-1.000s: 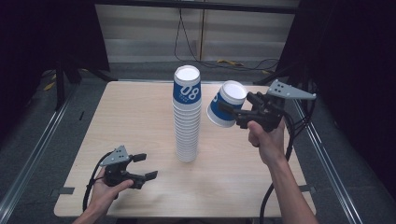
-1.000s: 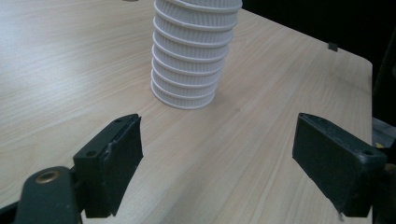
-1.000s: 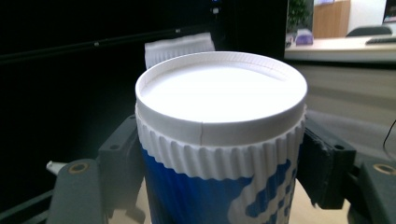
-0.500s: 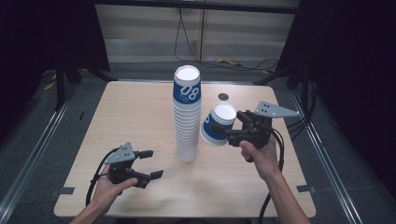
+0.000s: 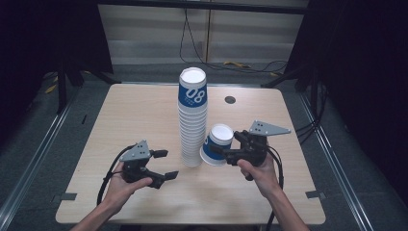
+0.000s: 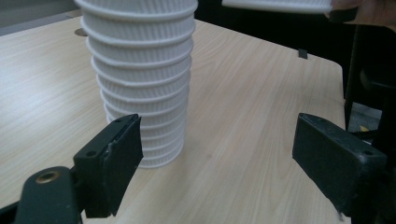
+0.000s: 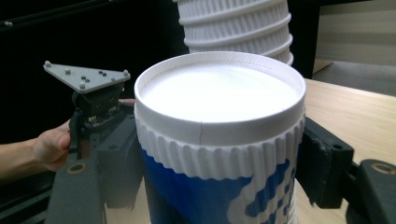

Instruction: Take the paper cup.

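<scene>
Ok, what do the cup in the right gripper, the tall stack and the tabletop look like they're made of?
Cup: looks like paper, matte, with a ribbed outer wall printed blue and white, and a smooth white base with a visible seam line.
Stack of cups: apparently the same ribbed white paper, the top one printed blue.
Table: pale wood-grain surface, probably laminate or veneer; low sheen.

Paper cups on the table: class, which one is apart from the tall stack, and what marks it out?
The single cup clamped upside down in the right gripper, just right of the stack. Every other cup is nested in that upright tower.
</scene>
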{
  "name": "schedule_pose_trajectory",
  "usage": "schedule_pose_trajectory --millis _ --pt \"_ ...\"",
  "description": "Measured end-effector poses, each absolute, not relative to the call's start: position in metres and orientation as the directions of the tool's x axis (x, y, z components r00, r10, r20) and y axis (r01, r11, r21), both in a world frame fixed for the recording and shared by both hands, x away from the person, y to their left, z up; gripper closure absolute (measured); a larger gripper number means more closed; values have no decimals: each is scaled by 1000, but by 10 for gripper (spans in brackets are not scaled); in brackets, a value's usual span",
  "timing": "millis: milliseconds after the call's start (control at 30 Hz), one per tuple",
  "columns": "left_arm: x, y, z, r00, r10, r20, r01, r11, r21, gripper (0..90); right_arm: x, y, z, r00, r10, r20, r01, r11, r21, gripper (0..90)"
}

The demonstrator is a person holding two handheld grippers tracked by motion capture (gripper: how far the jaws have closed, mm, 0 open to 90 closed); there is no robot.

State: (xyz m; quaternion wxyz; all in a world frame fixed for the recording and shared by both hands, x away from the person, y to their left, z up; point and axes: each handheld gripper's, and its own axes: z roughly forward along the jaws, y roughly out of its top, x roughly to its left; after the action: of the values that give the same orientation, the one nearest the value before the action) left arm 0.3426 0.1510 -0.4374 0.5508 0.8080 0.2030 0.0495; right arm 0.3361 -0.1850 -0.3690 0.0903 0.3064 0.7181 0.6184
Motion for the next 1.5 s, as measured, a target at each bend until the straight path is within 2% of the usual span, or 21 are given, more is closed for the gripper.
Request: schedule_pose_trajectory --millis 200,533,767,1133,1500 --pt "343 138 -424 926 359 -119 237 -305 922 159 337 -181 -379 -792 552 260 339 43 940 271" --pt "338 134 -441 933 316 -172 266 -285 921 158 338 -173 -397 -817 507 274 345 51 937 270" --pt "335 137 -447 925 337 -175 276 -280 919 158 338 -164 -413 -828 464 316 377 44 925 270" --pt "328 127 -452 946 260 -195 258 -239 936 155 339 -153 -428 -840 426 335 397 63 915 271" --pt "328 126 -457 940 270 -209 274 -232 933 156 334 -137 -432 -865 366 344 397 79 914 273"
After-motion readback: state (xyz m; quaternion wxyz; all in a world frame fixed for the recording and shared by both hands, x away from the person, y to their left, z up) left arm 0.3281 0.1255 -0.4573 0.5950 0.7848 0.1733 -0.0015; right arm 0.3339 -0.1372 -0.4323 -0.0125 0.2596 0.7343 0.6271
